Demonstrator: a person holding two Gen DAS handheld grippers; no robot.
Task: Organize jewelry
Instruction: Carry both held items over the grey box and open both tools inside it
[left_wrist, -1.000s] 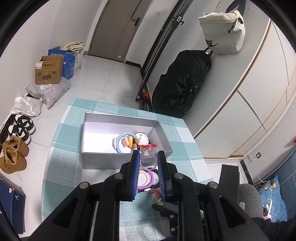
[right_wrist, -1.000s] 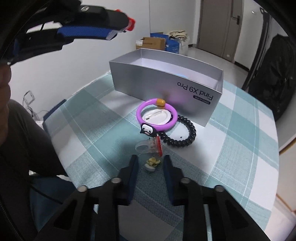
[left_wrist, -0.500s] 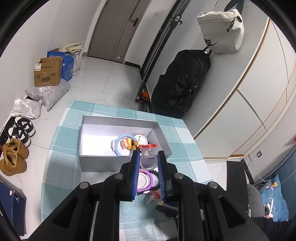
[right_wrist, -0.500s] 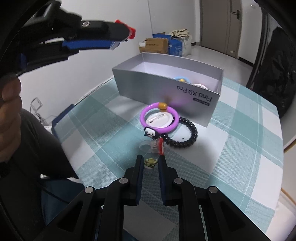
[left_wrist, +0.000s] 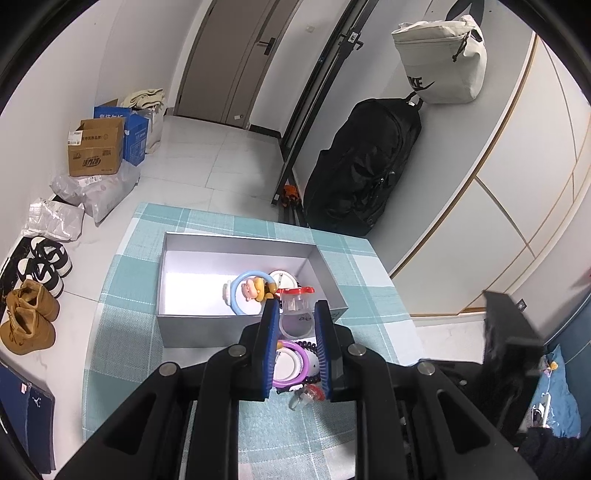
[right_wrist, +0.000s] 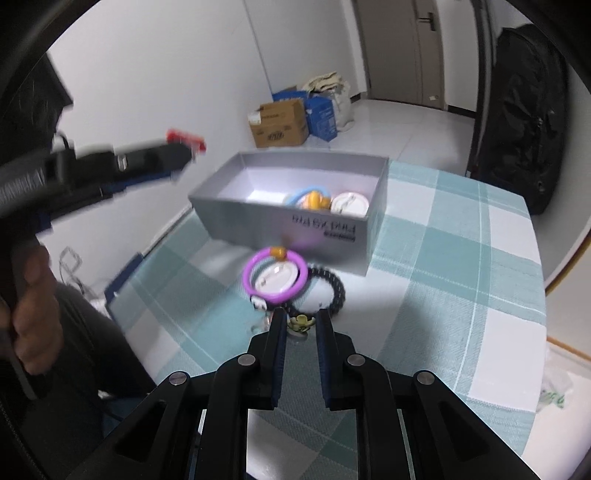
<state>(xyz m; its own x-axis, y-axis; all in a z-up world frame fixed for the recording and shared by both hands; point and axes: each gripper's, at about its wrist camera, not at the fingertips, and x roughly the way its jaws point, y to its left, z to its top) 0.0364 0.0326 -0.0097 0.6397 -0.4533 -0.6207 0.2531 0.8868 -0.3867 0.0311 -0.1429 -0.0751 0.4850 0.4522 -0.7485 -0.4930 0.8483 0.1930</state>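
Note:
My left gripper (left_wrist: 294, 308) is shut on a clear ring with a red top (left_wrist: 294, 300) and holds it high above the near wall of the silver box (left_wrist: 199, 328). The box holds a blue ring with a figure (left_wrist: 248, 288) and a white disc (left_wrist: 282, 277). My right gripper (right_wrist: 300, 320) is shut on a small yellow flower ring (right_wrist: 300, 322), lifted off the cloth. A purple ring (right_wrist: 275, 275) and a black coil band (right_wrist: 334, 290) lie in front of the box (right_wrist: 295, 225). Another clear red-topped ring (left_wrist: 306, 395) lies on the cloth.
The table has a teal checked cloth (right_wrist: 443, 258). A black bag (left_wrist: 362, 173) leans on the wall beyond the table. Cardboard boxes (left_wrist: 96, 151) and shoes (left_wrist: 27, 314) stand on the floor to the left. The left gripper shows blurred in the right wrist view (right_wrist: 147, 162).
My right gripper closed on the yellow flower ring and lifted it, moving toward the box. My left gripper rose with its clear red-topped ring still held.

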